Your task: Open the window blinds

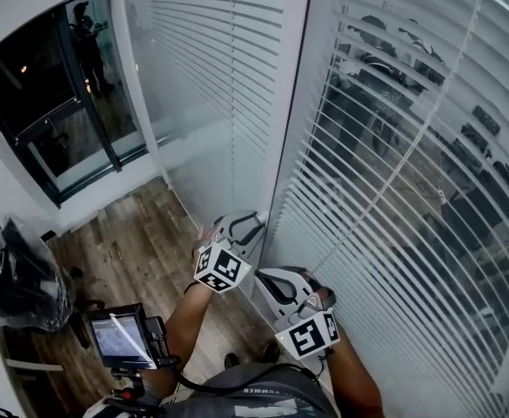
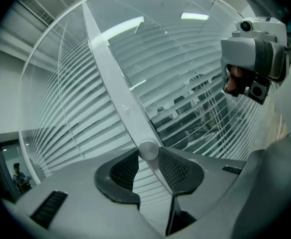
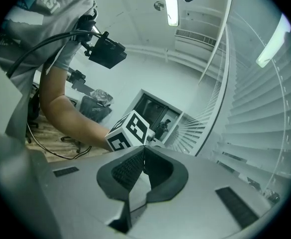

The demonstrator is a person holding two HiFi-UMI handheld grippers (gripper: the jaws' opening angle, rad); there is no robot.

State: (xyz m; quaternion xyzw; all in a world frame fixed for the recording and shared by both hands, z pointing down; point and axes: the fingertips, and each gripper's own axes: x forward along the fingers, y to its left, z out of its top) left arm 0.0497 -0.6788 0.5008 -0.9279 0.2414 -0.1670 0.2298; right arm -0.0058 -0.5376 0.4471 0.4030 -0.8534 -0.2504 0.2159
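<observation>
Lowered window blinds (image 1: 393,190) straight ahead, across both panes on either side of the white mullion (image 1: 287,103). Left gripper (image 2: 148,156): jaws clamped on the round bottom end of the tilt wand (image 2: 121,88) and held parted by it; wand rising up and to the left from between the fingertips, slats just behind. Right gripper (image 3: 144,152): jaws pressed together, nothing between them; blinds off to the right of the jaws, marker cube (image 3: 130,131) of the other gripper just beyond the tips.
</observation>
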